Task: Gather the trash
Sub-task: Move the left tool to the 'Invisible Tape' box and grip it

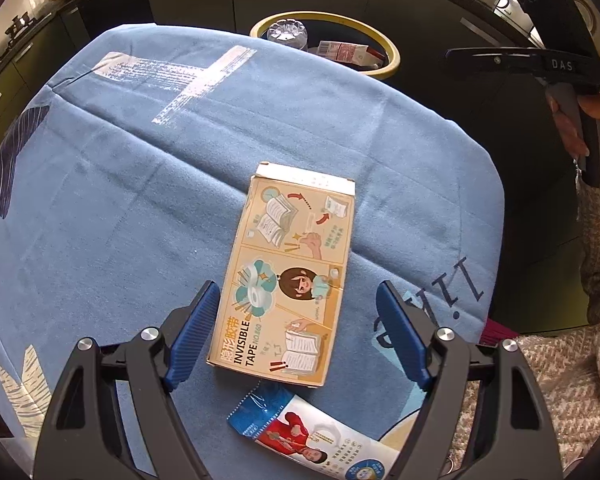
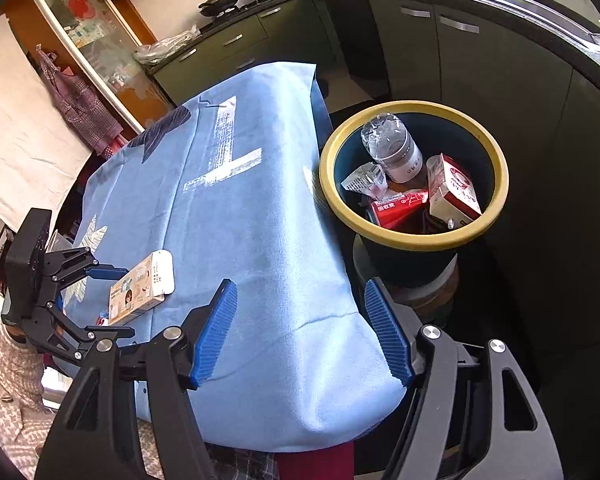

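A tan "Invisible Tape" box (image 1: 288,276) lies flat on the blue cloth-covered table (image 1: 140,200). My left gripper (image 1: 296,300) is open, its blue fingers on either side of the box's near half, apart from it. A blue and white wrapper (image 1: 312,436) lies just below the box. The right wrist view shows the box (image 2: 140,288) and the left gripper (image 2: 100,300) at far left. My right gripper (image 2: 300,312) is open and empty above the table's near corner. The yellow-rimmed bin (image 2: 496,164) holds a plastic bottle (image 2: 392,148), cartons and wrappers.
The bin also shows past the table's far edge in the left wrist view (image 1: 392,56). Dark kitchen cabinets (image 2: 420,40) stand behind. The right gripper's body (image 1: 548,64) hangs at upper right of the left wrist view. The bin stands on a stool beside the table.
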